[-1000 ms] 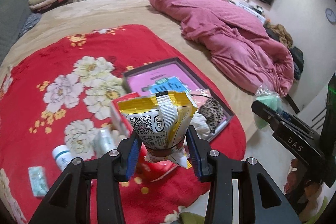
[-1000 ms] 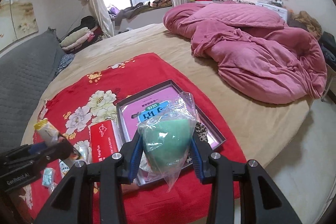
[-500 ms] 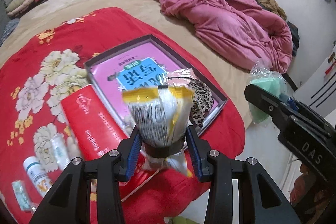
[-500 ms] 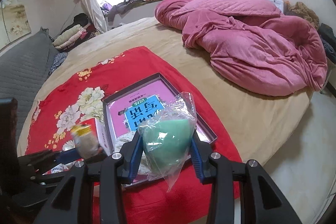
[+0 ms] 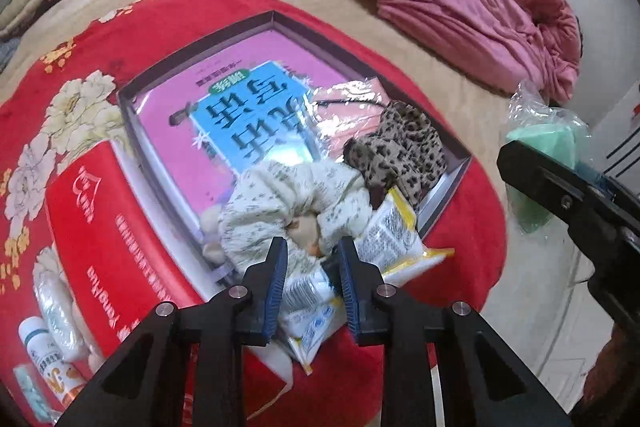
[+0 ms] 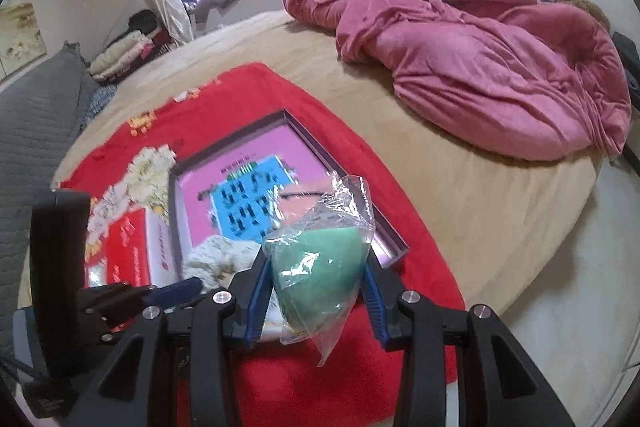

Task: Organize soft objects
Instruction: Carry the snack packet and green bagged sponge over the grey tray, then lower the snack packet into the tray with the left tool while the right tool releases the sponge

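Yellow snack packet (image 5: 394, 227) between left jaws.

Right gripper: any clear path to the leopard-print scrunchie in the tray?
Probably not yet. The right gripper is shut on the bagged green item, so its jaws are full; the leopard-print scrunchie itself lies uncovered in the tray.

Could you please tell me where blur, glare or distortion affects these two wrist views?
Left wrist view: the yellow snack packet between the left gripper is motion-smeared, glare streaks the pink book, and fisheye bends the shallow box. Right wrist view: the book's print is smeared; the bagged green item in the right gripper stays sharp.
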Demonstrator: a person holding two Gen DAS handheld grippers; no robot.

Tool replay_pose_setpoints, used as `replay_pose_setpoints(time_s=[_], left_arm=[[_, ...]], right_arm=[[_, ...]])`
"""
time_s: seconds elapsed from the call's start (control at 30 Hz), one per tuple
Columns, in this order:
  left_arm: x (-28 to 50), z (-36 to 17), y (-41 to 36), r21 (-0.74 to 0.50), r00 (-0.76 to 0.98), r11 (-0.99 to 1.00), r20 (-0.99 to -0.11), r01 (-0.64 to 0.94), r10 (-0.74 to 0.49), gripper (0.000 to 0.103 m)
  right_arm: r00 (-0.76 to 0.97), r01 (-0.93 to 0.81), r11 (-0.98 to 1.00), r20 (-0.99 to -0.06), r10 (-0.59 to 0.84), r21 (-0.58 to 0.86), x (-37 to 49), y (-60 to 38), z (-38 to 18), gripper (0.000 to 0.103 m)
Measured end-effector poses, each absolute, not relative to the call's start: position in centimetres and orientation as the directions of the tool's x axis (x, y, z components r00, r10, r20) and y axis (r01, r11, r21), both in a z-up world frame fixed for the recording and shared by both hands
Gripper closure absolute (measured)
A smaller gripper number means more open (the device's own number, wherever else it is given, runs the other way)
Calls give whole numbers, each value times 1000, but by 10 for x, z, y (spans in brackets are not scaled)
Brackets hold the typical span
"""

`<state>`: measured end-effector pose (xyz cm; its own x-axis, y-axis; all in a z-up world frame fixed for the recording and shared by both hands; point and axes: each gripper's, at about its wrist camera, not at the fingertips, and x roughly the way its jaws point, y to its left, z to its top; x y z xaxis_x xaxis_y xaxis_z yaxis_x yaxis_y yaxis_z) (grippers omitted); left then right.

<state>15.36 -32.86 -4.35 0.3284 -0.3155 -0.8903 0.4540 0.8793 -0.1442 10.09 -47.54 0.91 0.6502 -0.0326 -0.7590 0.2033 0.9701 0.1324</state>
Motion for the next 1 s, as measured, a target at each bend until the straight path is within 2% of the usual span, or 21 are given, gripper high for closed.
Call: replay_pose_setpoints(time_s=[0.03,0.17,0.4,0.5,0.57,0.8,1.0], left_arm=[[148,-35,-326,-180,337,866,-869,467,-363,78],[136,-21,-328,-175,357,844,-849,506,-390,75],[128,-31,-337,-210,305,819,-855,534,-419,75],[124,-35,-338,-215,298,815,-856,538,-422,69],[121,-38,-338,-224,290,812,-856,539,-428,61],[124,-56,-350,-145,310,822,-879,550,-363,60],[136,-63,-352,-134,309,828,-885,545,-347,60]], right_arm=[[646,205,970,-762,-31,134,101,-477,7,61],[635,206,969,-772,-28,134,103,-480,0,61],[623,178,974,-782,0,141,113,-480,-5,61],[605,168,975,-796,14,144,121,-484,-10,61],[591,173,975,-806,13,142,127,-488,-14,61],[561,179,974,-828,17,141,140,-495,-28,61],[552,162,976,-834,30,143,148,-494,-34,61]])
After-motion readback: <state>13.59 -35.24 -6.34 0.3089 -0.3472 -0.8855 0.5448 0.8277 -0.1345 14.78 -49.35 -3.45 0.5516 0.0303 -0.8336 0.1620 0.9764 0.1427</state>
